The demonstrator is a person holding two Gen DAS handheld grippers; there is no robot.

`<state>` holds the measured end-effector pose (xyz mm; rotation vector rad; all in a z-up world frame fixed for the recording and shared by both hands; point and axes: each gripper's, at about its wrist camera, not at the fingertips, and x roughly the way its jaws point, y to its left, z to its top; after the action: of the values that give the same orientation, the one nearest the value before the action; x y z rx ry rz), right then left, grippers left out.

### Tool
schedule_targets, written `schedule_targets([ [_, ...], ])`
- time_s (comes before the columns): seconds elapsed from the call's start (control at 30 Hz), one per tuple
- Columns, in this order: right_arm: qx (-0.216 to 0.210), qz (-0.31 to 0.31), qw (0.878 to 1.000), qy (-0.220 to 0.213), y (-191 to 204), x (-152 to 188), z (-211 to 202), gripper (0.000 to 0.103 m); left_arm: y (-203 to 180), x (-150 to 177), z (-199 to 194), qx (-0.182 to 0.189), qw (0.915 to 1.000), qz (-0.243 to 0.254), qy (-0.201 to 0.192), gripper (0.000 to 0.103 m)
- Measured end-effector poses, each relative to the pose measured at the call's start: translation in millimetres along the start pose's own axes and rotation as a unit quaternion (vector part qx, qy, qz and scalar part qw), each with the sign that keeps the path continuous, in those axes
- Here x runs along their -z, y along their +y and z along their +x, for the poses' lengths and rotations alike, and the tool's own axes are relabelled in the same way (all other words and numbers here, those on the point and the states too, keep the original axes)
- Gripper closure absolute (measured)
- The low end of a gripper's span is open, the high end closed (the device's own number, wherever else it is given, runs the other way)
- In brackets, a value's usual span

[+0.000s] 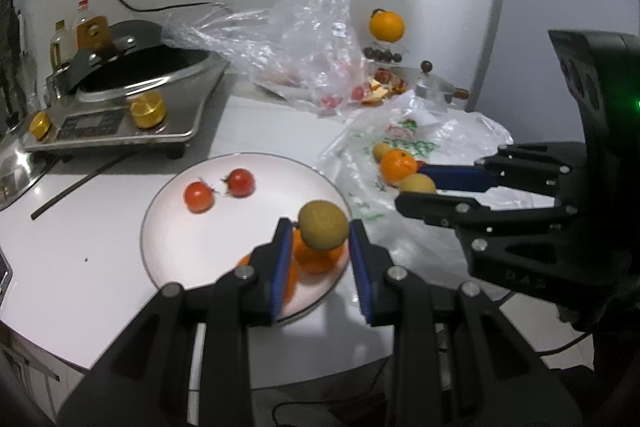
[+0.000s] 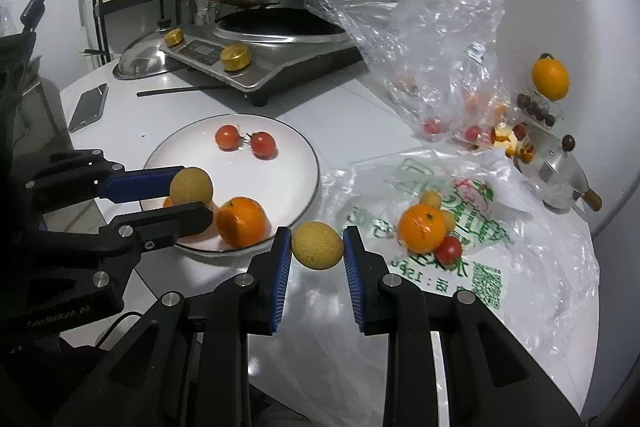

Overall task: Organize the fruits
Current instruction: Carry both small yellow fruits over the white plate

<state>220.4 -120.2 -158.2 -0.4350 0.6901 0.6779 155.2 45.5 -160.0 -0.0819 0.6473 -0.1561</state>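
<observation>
My left gripper (image 1: 318, 231) is shut on a yellow-green round fruit (image 1: 323, 225), held above the near rim of a white plate (image 1: 172, 227); it also shows in the right wrist view (image 2: 191, 185). The plate holds two small tomatoes (image 1: 219, 189) and oranges (image 2: 241, 222). My right gripper (image 2: 317, 247) is shut on a second yellow round fruit (image 2: 317, 245), just right of the plate and above the table; it also shows in the left wrist view (image 1: 417, 184). An orange (image 2: 423, 229), a tomato (image 2: 448, 250) and small yellow fruits (image 2: 433, 199) lie on a printed plastic bag (image 2: 480, 247).
An induction cooker with a wok (image 2: 276, 39) stands behind the plate, a pot lid (image 2: 140, 61) and phone (image 2: 89, 106) to its left. A crumpled clear bag (image 2: 436, 39) with tomatoes, a small metal pot (image 2: 558, 179), peels and an orange (image 2: 550, 77) are at the back right.
</observation>
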Motion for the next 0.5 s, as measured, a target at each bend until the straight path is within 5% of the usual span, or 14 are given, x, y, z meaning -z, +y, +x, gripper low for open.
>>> schedule_targets([
  [0.5,-0.032,-0.030,0.999,-0.005,32,-24,22,0.075,58,6,2,-0.041,0.9984,-0.039,0.004,0.074],
])
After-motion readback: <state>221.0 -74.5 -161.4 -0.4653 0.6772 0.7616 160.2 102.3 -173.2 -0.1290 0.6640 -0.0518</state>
